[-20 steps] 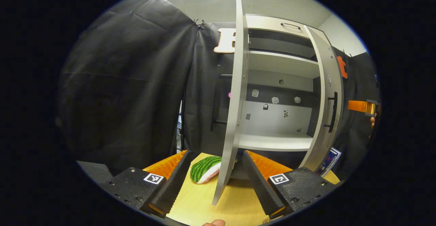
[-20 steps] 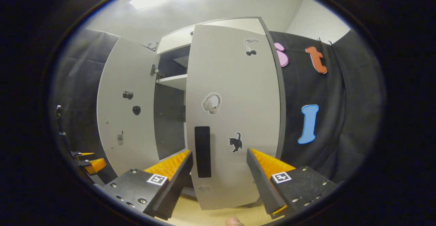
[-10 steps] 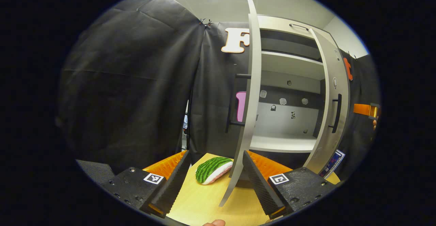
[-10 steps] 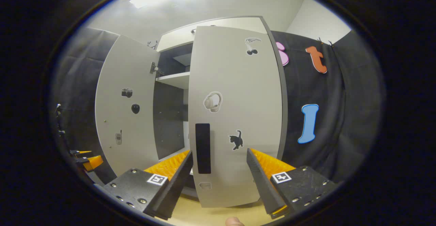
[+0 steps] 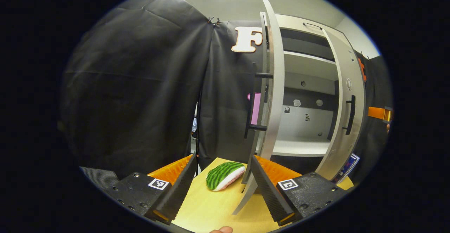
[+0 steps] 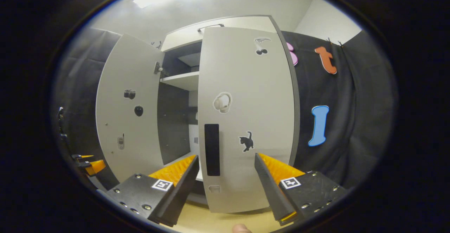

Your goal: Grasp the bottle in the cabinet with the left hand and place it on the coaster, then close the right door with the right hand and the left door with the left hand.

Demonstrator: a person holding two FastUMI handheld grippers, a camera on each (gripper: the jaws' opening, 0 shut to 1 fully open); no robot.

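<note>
While both doors are standing ajar, the cabinet [image 5: 302, 68] is showing bare shelves; I cannot spot the bottle or coaster. Right door [image 6: 246, 120] is sitting nearly shut, just ahead of the right tongs [image 6: 226, 187], which are gaping open, holding nothing. Left door [image 5: 272, 85] is swinging edge-on near the left tongs [image 5: 221, 187], likewise open and empty. Risk: a tong finger catching the door edge, or the door clipping the watermelon toy [image 5: 225, 175] on the tabletop [image 5: 211, 208].

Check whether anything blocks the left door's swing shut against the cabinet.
Nothing visible blocks it. The left door stands edge-on past the left gripper; the watermelon slice toy lies on its outer side, away from the cabinet.
</note>
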